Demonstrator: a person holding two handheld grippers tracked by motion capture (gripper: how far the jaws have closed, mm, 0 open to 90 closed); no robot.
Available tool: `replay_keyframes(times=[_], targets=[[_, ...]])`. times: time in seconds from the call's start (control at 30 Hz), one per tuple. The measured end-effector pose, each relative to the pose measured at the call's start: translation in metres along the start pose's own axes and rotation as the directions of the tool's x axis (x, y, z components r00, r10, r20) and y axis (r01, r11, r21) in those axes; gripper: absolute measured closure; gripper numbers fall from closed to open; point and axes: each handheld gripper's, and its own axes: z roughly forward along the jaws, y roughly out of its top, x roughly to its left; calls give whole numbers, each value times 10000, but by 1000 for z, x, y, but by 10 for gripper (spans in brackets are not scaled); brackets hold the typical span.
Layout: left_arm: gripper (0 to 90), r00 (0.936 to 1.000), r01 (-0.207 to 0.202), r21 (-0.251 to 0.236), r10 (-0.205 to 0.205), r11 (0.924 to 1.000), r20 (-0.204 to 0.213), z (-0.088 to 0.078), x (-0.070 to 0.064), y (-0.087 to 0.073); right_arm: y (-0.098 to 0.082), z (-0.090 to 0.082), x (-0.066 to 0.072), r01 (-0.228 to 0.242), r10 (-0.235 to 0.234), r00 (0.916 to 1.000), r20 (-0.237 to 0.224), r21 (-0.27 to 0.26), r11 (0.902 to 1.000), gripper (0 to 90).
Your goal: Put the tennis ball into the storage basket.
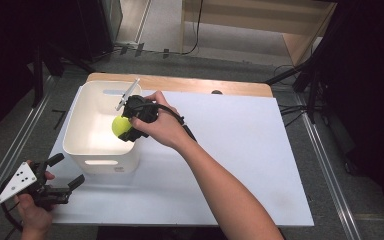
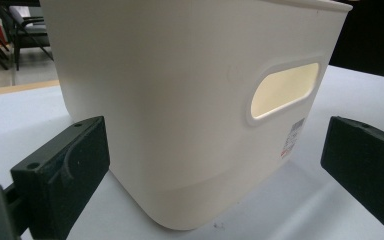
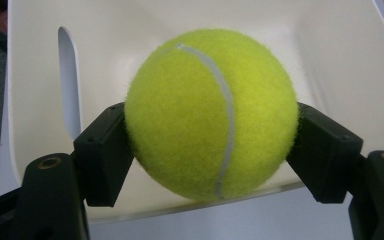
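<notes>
A yellow-green tennis ball is clamped between the jaws of my right gripper, which is shut on it. The ball hangs over the near right rim of a white plastic bin, above its inside. My left gripper rests near the table's front left corner, open, with nothing between its jaws. It points at the bin's near wall with the handle slot, a short way off.
The bin stands on a white sheet that covers a wooden table. Metal rails run along both sides of the table. Black stands and cables lie on the floor beyond.
</notes>
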Motion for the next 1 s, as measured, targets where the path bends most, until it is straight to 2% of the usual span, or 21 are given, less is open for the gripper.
replay_keyframes(times=[0.03,0.1,0.13,0.17,0.43,0.7,0.83,0.9,1.0], targets=[[0,10000,14,3,-14,10000,1,0,0,0,0,0,0,41,-41,9999,-130,24,10000,234],[0,10000,15,-2,-15,10000,-1,0,0,0,-1,1,2,228,-228,9997,-53,-13,9997,219],[0,10000,19,-7,-19,10000,-10,0,0,0,-1,1,2,228,-228,9997,-53,-13,9997,219],[0,10000,5,-3,-5,10000,-14,0,0,0,-2,0,3,221,-224,9996,-166,-149,9996,167],[0,10000,37,-17,-37,10000,-2,0,0,0,-9,-10,1,159,-164,9998,-79,-632,9979,125],[0,10000,31,-3,-31,10000,-4,0,0,0,-26,-23,-4,-209,224,9997,95,-1371,9903,92],[0,10000,34,-2,-34,10000,-31,0,0,0,-37,-30,-6,-311,368,9987,349,-1513,9880,69],[0,10000,-17,31,17,10000,-28,1,0,0,-46,-34,-8,-440,526,9974,493,-1614,9859,11],[0,10000,-22,34,22,10000,-23,1,0,0,-52,-36,-9,-554,651,9966,510,-1721,9835,11]])
